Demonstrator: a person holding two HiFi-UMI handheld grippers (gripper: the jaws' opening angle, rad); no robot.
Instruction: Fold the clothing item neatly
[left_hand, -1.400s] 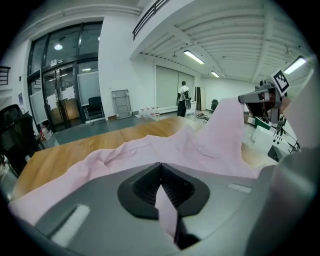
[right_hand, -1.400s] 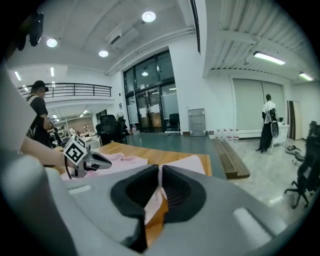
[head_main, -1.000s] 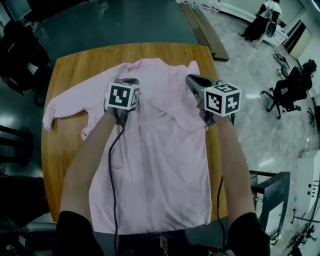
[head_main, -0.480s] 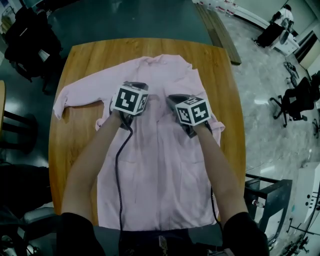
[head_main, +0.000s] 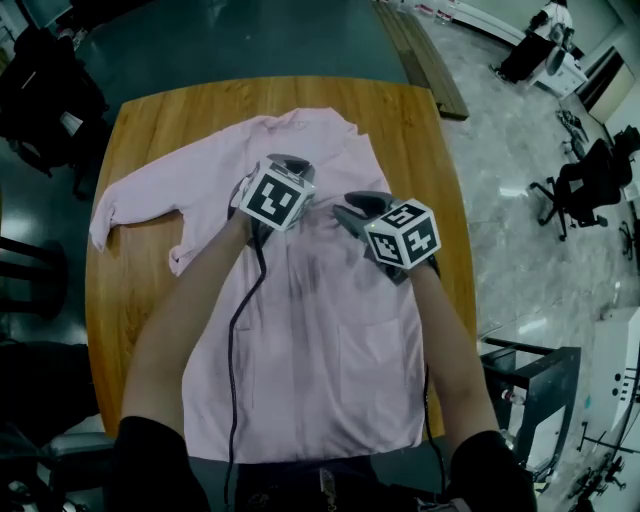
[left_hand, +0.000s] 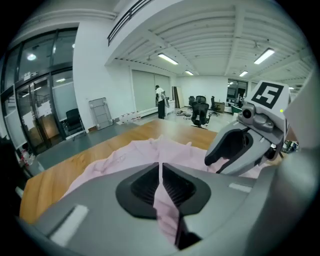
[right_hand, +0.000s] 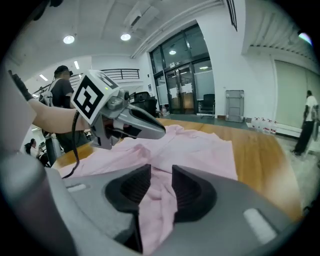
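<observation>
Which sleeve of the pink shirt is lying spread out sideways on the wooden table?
The sleeve on the person's left: it reaches out from the pink collared shirt across the round wooden table. No sleeve sticks out on the other side.

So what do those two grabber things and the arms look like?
The left gripper and right gripper are grey, rounded shells with black ribbed pads. Each carries a cube with black-and-white square markers. A thin black cable trails back along each arm. The person wears short black sleeves.
</observation>
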